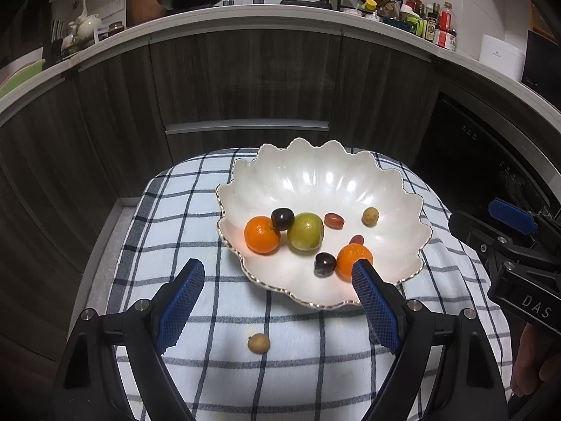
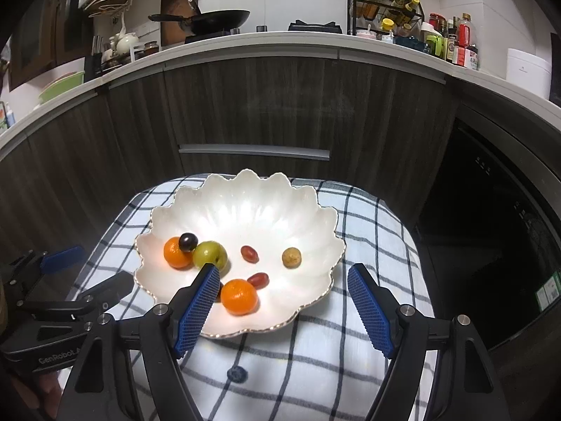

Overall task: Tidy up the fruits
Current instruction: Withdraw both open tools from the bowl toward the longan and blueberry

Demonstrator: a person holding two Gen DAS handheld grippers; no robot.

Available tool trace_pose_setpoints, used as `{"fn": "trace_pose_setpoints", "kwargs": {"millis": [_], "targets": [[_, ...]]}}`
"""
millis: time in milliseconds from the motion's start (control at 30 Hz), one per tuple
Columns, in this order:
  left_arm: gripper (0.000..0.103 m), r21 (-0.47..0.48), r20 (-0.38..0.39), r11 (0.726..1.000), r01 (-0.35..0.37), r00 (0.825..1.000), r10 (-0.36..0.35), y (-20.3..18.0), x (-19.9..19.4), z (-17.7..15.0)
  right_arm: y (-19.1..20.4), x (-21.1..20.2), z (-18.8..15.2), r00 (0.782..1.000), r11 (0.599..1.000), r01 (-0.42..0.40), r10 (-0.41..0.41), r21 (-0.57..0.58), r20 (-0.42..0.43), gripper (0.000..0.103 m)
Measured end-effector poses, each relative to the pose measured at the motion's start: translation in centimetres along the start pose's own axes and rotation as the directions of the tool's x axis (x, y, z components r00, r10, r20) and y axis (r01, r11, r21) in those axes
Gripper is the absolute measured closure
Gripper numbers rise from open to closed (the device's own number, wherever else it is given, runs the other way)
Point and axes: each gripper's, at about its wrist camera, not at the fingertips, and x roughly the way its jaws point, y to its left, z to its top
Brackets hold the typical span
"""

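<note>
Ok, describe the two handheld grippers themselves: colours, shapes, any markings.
The left gripper and right gripper look alike: black angular plastic frames with silver bolts, each ending in two long fingers faced with blue, fine-ribbed pads. White lettering shows on the bodies: "DAS" on the right one, "GenRobot" on the left. No cables or sleeves are visible.

Bowl (image 1: pixel 315 182): you see pearly white with a thin gold scalloped rim.
Cloth (image 1: pixel 168 217): white, crossed by dark navy checks.
Tangerines (image 1: pixel 261 235): your two are bright orange.
Round fruit (image 1: pixel 305 231): yellow-green.
Plums (image 1: pixel 282 219): dark purple, nearly black.
Grapes (image 1: pixel 333 220): dull red.
Longans (image 1: pixel 258 343): tan-brown, one on your cloth, one in the bowl.
Blueberry (image 2: pixel 237 374): deep blue.
Left gripper (image 1: pixel 277 301): black, with blue dimpled pads.
Cabinets (image 1: pixel 245 80): dark grey wood grain.
</note>
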Motion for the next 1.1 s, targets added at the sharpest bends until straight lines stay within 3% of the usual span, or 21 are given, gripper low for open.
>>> {"fn": "trace_pose_setpoints", "kwargs": {"millis": [500,1100], "targets": [[0.017,0.009,0.004,1.0,-0.006,1.0,0.006,0.3,-1.5,-2.4,0.8,-1.8,-2.2,1.0,1.0,0.009,-0.009,0.003,0.003,0.027],[0.017,0.012,-0.032,1.0,-0.003,0.999,0.004,0.8,-0.8,-5.1,1.5,-1.7,-5.0,0.999,1.0,0.017,-0.016,0.011,-0.033,0.027]]}}
